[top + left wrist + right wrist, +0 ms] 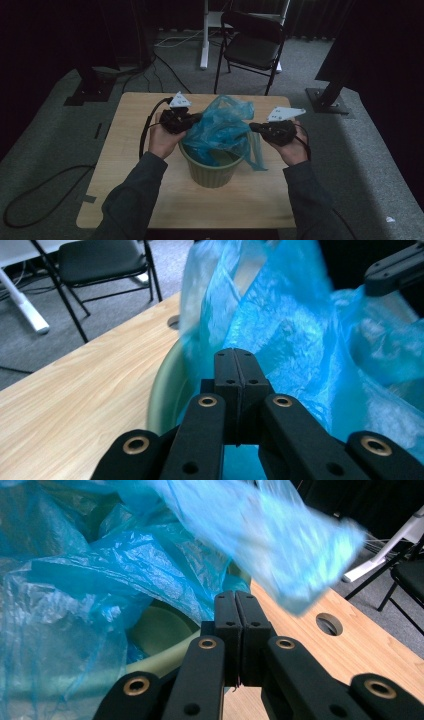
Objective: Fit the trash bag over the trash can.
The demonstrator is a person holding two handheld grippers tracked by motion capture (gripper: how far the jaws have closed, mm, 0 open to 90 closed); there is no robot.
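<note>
A: From the high view, why is the blue bag (220, 131) bunched over the green bin (210, 170) on the worktop (125, 170)?

B: Probably being lined; left tool (196, 118) and right tool (252, 127) flank it.

A: Left gripper view?

B: Jaws pressed together, crinkly translucent film (295, 335) just beyond; grip unclear.

A: Right gripper view?

B: Jaws closed too; bag (100, 570) drapes the rim (165, 657).

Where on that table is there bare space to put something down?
Bare wood lies along the table's left side and the near edge in front of the green bin. The middle is crowded: bin, blue bag, both grippers.
</note>
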